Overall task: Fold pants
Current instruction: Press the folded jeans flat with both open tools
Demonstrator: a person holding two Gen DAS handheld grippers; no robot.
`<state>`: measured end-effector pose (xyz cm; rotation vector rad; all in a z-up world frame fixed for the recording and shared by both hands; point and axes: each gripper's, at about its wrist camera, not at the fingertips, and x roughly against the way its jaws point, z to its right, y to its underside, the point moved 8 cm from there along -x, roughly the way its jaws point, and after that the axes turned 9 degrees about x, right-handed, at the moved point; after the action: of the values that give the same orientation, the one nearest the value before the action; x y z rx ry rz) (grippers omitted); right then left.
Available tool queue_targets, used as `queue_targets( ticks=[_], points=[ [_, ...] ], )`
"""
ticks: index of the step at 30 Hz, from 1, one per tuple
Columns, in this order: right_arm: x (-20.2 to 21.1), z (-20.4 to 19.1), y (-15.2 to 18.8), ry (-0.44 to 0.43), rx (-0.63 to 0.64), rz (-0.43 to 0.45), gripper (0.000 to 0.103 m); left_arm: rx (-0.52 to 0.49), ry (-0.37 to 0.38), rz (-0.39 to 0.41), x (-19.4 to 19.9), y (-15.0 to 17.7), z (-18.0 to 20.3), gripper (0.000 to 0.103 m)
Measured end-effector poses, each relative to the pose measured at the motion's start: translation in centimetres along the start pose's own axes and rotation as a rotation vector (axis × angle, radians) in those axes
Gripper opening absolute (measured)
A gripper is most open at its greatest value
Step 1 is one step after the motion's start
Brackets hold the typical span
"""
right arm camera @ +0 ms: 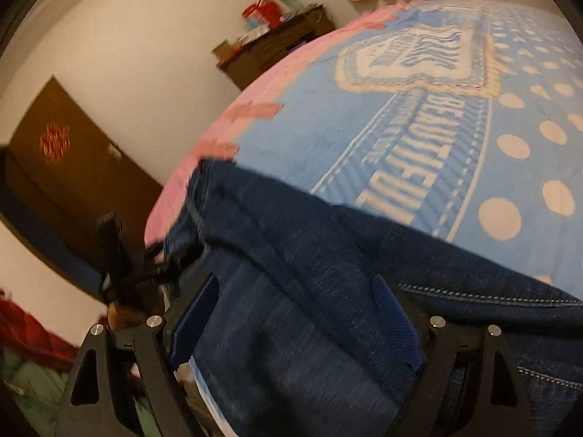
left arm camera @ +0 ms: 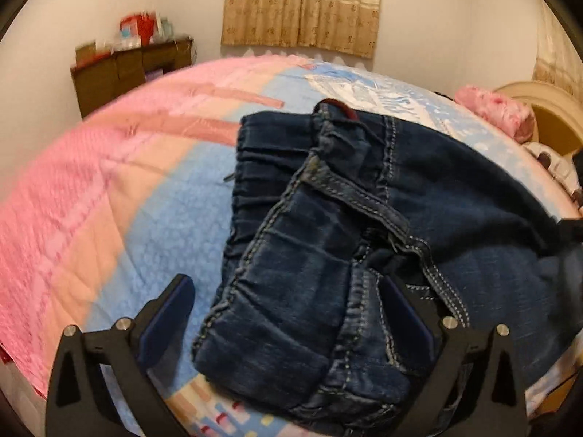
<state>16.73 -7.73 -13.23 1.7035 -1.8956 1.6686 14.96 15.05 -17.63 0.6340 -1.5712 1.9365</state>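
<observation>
The blue pants (left arm camera: 328, 225) lie on the bed (left arm camera: 120, 196). Both the left gripper (left arm camera: 288, 291) and right gripper (right arm camera: 295, 302) are spread wide over them.

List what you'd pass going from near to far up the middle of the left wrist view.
Left gripper, jaws wide open → jeans, waistband end toward the camera → blue and pink bedspread → beige curtain on the far wall.
</observation>
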Motion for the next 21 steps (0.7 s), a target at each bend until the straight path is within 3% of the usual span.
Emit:
queue_targets(
  ticks=[3,8,9,12,14,18,21],
  points=[
    [-0.1,-0.1,-0.3,-0.034,-0.015,-0.046,0.088,0.023,0.012,-0.005,0.1,0.2,-0.1,0.103],
    [0.1,0.5,-0.3,-0.147,-0.157,-0.136,0.089,0.024,0.015,-0.023,0.5,0.3,-0.3,0.103],
    [0.8,0.4,-0.1,-0.135,-0.154,-0.151,0.089,0.024,0.017,-0.025,0.2,-0.2,-0.1,0.103],
    [2.6,1.4,0.4,0.016,-0.089,-0.199,0.089,0.026,0.02,-0.019,-0.1,-0.2,-0.4,0.103],
    [2.7,2.6,1.8,0.056,-0.115,-0.232,0.089,0.028,0.019,-0.016,-0.4,-0.5,-0.6,0.103],
    [2.5,2.4,2.8,0.054,-0.096,-0.219,0.089,0.028,0.019,-0.017,-0.4,-0.5,-0.7,0.103],
    [1.2,0.7,2.6,-0.047,-0.087,-0.259,0.09,0.033,0.015,-0.022,-0.4,-0.3,-0.7,0.103]
  ],
)
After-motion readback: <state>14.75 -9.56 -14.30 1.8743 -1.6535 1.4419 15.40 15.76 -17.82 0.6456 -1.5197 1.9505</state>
